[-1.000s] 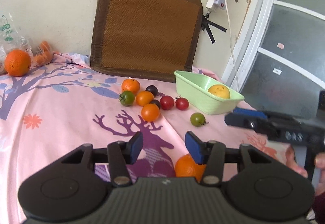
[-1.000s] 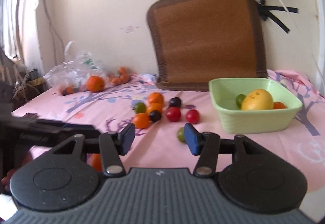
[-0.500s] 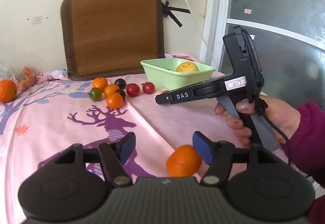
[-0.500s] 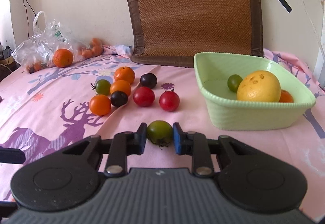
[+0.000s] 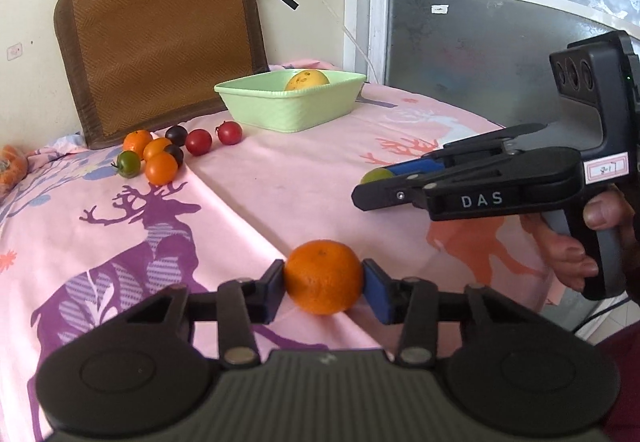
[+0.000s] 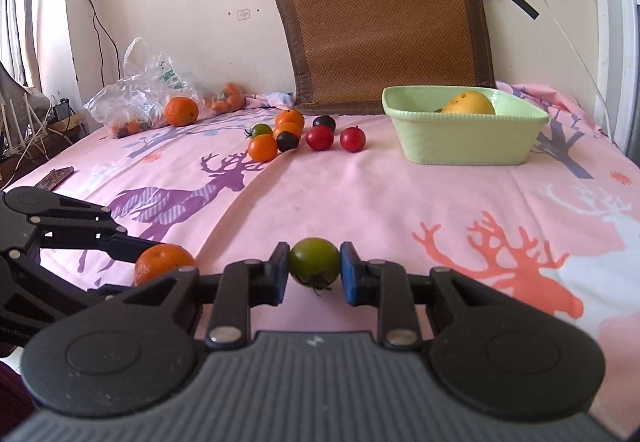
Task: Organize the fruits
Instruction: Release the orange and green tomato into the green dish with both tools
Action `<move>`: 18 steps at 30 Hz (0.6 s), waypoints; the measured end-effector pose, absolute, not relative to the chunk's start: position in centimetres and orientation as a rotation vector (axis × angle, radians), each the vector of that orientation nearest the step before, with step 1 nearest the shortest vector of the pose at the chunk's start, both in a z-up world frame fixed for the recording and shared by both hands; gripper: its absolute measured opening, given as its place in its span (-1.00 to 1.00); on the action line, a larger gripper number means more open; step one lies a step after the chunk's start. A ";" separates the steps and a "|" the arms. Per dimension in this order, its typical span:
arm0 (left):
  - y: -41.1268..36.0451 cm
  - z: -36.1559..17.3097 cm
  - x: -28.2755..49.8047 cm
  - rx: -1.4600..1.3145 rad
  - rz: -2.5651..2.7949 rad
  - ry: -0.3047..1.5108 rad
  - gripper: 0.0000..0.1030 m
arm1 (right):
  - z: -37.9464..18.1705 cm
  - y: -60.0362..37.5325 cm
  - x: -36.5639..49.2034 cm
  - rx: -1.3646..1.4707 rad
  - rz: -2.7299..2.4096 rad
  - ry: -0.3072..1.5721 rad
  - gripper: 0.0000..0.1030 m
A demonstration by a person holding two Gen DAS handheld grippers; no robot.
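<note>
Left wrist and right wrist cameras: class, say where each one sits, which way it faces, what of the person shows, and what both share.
Left wrist: on the left claw, looking along its fingers over the pink tablecloth; it grips a mandarin; the right claw and right hand show.
Right wrist: on the right claw, facing the wall, gripping a green tomato; the left claw shows, no hand.
Shared: the green basket, brown mat, loose tomato cluster.

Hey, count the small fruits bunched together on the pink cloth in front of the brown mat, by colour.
orange fruits: 3
red tomatoes: 2
dark purple tomatoes: 2
green tomato: 1
Total: 8
</note>
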State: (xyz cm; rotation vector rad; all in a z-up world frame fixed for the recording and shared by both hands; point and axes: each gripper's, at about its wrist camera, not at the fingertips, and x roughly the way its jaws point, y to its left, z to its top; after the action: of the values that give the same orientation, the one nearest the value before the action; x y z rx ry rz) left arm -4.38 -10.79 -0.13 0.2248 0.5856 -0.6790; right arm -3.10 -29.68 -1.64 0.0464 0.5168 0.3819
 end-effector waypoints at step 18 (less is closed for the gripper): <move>-17.8 8.2 14.7 0.125 -0.642 0.537 -0.21 | 1.8 -34.0 7.6 0.090 0.172 0.372 -0.43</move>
State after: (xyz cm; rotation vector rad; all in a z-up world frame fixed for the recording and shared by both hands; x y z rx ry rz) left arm 14.73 -17.84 8.17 0.1245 0.5373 -0.6422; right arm 7.62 -34.03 1.84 0.0898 0.3716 0.1724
